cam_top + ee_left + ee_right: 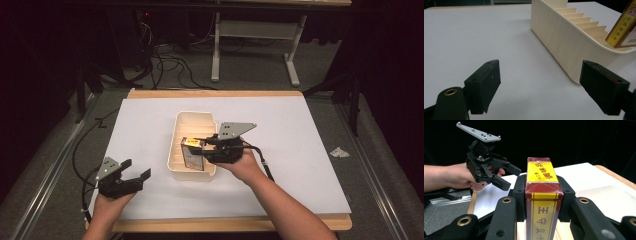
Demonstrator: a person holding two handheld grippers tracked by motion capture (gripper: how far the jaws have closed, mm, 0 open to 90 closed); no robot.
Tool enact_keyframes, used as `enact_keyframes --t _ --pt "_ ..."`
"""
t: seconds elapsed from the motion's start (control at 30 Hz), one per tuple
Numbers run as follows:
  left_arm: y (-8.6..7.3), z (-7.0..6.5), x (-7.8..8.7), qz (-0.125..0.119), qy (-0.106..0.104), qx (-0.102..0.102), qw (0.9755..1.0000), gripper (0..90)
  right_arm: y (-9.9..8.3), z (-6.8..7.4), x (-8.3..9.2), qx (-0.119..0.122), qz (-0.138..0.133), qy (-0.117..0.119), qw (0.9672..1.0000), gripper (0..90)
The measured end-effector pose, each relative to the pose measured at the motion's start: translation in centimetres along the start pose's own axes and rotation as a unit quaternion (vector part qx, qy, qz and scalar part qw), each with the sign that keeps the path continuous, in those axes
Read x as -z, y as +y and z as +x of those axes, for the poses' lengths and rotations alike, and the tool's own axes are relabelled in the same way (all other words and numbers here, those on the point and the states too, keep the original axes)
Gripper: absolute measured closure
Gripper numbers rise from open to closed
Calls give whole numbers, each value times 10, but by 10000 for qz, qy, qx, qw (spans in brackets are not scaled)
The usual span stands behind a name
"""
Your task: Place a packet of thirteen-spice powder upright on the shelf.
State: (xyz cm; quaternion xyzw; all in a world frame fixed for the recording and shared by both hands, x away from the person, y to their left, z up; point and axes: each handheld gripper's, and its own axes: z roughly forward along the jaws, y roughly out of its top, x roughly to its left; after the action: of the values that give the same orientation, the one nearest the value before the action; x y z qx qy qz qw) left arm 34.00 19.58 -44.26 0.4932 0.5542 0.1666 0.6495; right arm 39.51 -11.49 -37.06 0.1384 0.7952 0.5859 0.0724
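Two grippers here, but only your right gripper (207, 148) has anything: its fingers are clamped on the box (541, 202), one finger on each broad face, and you've got it standing on end over the near end of the cream tray (172, 150). From the high view the box sits at or just inside the tray's front slots, and I can't tell if its bottom edge is already down between the dividers or a bit above them. The whole thing turns on that. The box's long axis runs up and down, its thin side faces along the tray's length, and the dividers (584, 20) run across the tray, so the box looks lined up to drop into a slot like a file in a rack. My guess is you just need a straight lower without twisting the wrist.

Your left gripper (131, 177) is well off to the left of the tray on the white counter (300, 150), fingers spread wide with nothing between them. In its own view the tray's outer wall is just beside its right finger (602, 86). So the right hand is clearly the one on the job.

Looks-wise, the box is dark red with yellow panels and Chinese characters, wrapped in shiny film, so it could be slippery in the grip.
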Motion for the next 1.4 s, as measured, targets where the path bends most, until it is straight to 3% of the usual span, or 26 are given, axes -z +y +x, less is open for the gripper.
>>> enact_keyframes --t 0.47,1.4 --pt "0 0 0 18 -17 -25 10000 168 -3 3 -9 109 98 236 9996 680" --pt "-1 -1 0 51 -30 -72 10000 167 -28 3 -31 173 514 164 9984 679"
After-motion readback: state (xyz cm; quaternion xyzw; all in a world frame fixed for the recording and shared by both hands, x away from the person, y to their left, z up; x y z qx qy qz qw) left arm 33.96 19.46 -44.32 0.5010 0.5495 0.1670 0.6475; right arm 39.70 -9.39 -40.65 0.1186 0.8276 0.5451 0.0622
